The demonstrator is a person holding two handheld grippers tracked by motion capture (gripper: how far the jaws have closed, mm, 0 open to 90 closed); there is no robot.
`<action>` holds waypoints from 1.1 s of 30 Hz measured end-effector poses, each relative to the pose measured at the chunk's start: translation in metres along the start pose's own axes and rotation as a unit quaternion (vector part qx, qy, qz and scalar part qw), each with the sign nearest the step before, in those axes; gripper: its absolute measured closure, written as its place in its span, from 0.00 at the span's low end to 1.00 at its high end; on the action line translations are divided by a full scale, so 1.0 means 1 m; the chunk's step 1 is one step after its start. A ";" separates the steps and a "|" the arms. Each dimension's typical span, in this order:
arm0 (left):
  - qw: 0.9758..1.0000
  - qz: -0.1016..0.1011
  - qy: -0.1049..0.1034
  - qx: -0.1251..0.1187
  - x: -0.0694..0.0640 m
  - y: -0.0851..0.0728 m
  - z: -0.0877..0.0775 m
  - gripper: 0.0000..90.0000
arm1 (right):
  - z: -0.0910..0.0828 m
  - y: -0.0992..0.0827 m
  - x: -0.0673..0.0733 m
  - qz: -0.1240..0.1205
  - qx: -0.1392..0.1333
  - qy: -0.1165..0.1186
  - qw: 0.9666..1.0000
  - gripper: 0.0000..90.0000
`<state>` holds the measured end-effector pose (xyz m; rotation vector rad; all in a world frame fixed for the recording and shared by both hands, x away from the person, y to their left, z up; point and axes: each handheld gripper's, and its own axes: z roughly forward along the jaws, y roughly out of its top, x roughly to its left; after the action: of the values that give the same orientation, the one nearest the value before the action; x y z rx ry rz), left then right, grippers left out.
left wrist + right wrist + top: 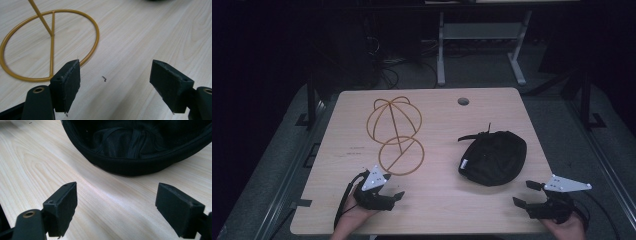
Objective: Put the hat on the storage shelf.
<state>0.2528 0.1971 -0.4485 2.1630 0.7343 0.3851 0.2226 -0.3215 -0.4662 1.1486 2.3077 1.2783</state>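
A light wooden counter (437,200) is seen from above, with a yellow wire hat stand (396,135) on its left half and a black cap (493,157) on its right half, the two well apart. The stand is made of a domed wire cage at the far end and a flat ring base at the near end, joined by a slanting rod. The cap is turned so that its dark inside faces the near edge, as shown in the right gripper view (135,145).

The left hand-held gripper (393,189) is held just beside the ring base, on its near side; its jaws stand wide apart with nothing between them, only bare wood and a small dark speck (104,79). In the left gripper view the ring base (50,42) lies just ahead of one jaw, not touched.

The right hand-held gripper (525,193) is held near the counter's right front corner, short of the cap, its jaws likewise spread with nothing gripped. Bare counter lies between it and the cap's rim.

A round cable hole (463,101) is set near the far edge. Beyond the counter, a white table frame (479,45) and loose cables (387,65) are seen on the dark floor.
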 end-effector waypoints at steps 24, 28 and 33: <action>0.991 0.111 -0.072 -0.007 -0.057 0.083 0.040 0.28 | -0.001 0.000 0.001 0.003 -0.007 0.001 1.000 0.18; 0.986 0.140 -0.084 -0.002 -0.070 0.105 0.054 0.28 | 0.000 0.000 0.002 -0.001 -0.003 0.006 1.000 0.18; 0.981 0.168 -0.099 0.008 -0.082 0.128 0.070 0.31 | 0.000 0.001 0.004 -0.005 -0.004 0.010 1.000 0.18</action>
<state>0.2709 0.0390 -0.3955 2.3036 0.2615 0.3300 0.2207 -0.3184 -0.4649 1.1248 2.3163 1.2999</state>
